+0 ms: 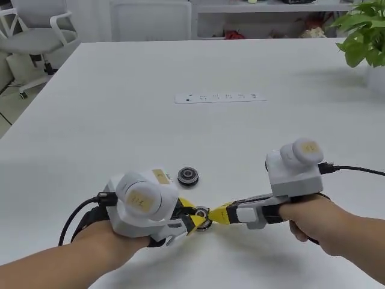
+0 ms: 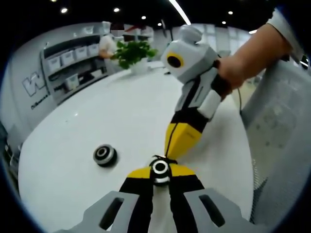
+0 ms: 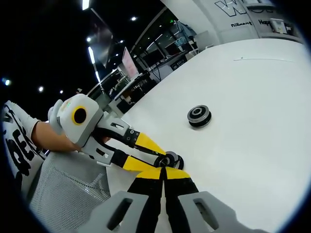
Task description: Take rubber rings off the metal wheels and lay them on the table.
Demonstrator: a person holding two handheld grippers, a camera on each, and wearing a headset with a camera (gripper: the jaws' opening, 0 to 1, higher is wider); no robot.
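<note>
A small metal wheel with a black rubber ring is held just above the white table, near its front edge. My left gripper is shut on that wheel, gripping it between its yellow tips. My right gripper comes in from the right with its jaws together, and its tips pinch the rubber ring at the wheel's rim. In the left gripper view the right gripper touches the wheel from above. A second wheel, still wearing its ring, lies flat on the table just beyond.
A white power strip lies flat mid-table. A potted plant stands at the far right corner, and an office chair beyond the far left edge. The white table stretches bare around them. A cable trails from the right gripper.
</note>
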